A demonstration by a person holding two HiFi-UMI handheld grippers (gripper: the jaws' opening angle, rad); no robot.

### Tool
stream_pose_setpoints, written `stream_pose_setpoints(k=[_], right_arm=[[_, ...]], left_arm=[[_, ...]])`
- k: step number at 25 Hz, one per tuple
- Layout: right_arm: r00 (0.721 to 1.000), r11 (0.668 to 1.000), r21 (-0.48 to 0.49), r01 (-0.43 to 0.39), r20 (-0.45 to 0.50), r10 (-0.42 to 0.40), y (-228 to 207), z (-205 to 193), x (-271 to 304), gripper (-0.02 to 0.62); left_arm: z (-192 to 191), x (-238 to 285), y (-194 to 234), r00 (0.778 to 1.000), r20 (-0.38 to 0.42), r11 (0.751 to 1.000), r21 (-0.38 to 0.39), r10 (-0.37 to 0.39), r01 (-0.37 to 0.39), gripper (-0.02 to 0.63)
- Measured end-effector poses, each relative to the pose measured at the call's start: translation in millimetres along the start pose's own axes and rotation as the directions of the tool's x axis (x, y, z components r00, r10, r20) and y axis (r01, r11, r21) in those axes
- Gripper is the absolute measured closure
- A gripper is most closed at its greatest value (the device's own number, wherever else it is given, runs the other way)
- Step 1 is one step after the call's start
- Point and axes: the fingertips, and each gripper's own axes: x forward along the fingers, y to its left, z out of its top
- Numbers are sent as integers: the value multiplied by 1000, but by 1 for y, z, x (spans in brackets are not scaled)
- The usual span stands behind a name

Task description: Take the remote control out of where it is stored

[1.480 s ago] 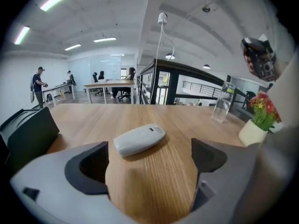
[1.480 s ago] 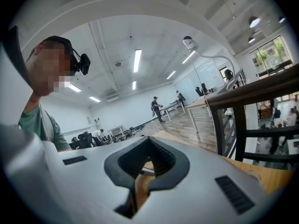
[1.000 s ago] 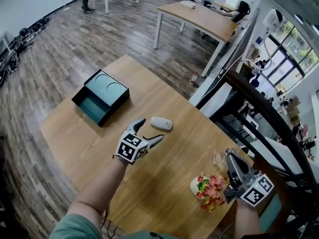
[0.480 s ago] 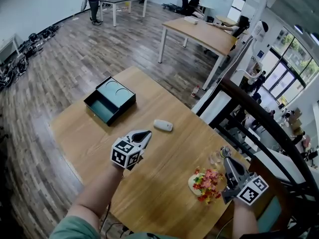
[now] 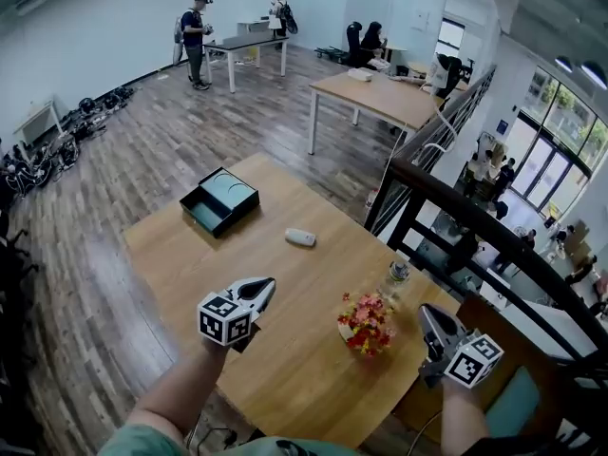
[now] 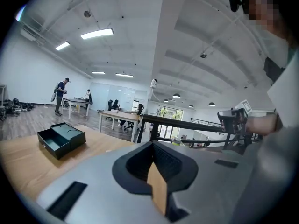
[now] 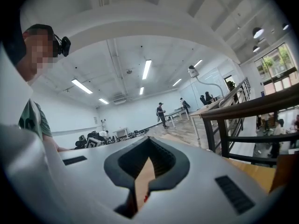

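Observation:
The pale grey remote control [image 5: 300,237] lies flat on the wooden table [image 5: 285,369], apart from the open dark box [image 5: 220,200] at the far left corner. The box [image 6: 60,141] also shows in the left gripper view, with nothing visible in its tray. My left gripper [image 5: 266,284] hovers near the table's front, well short of the remote, shut and empty [image 6: 154,171]. At the right, past the table's front corner, my right gripper [image 5: 429,317] is shut with nothing in it [image 7: 140,181].
A small pot of red and yellow flowers [image 5: 365,320] stands between the two grippers, and a glass [image 5: 399,271] stands near the table's right edge. A dark railing [image 5: 475,221] runs close behind the table on the right. People stand at far tables [image 5: 195,28].
The left jaws went from open to shut with nothing between them. Both grippers drew back from the remote toward the person, and the head view lifted to take in more of the room.

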Motion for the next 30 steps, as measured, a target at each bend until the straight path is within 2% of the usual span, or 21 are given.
stream_pose_setpoints(k=[7, 14, 19, 23, 30], right_arm=[[998, 997, -27, -66, -25, 65, 18, -1, -88, 594], [981, 980, -58, -191, -33, 189, 56, 4, -128, 594], [967, 967, -38, -252, -55, 249, 89, -5, -149, 595], [956, 957, -29, -289, -62, 287, 111, -4, -164, 595], [949, 950, -24, -310, -68, 308, 142, -14, -204, 595]], left_arm=[[1, -87, -126, 996, 64, 996, -72, 57, -53, 601], [11, -175, -222, 984, 144, 995, -29, 103, -99, 601], [7, -234, -264, 979, 144, 988, 42, 144, -151, 601], [16, -263, -294, 973, 175, 987, 23, 150, -156, 601], [19, -273, -325, 971, 232, 998, -23, 60, -56, 601]])
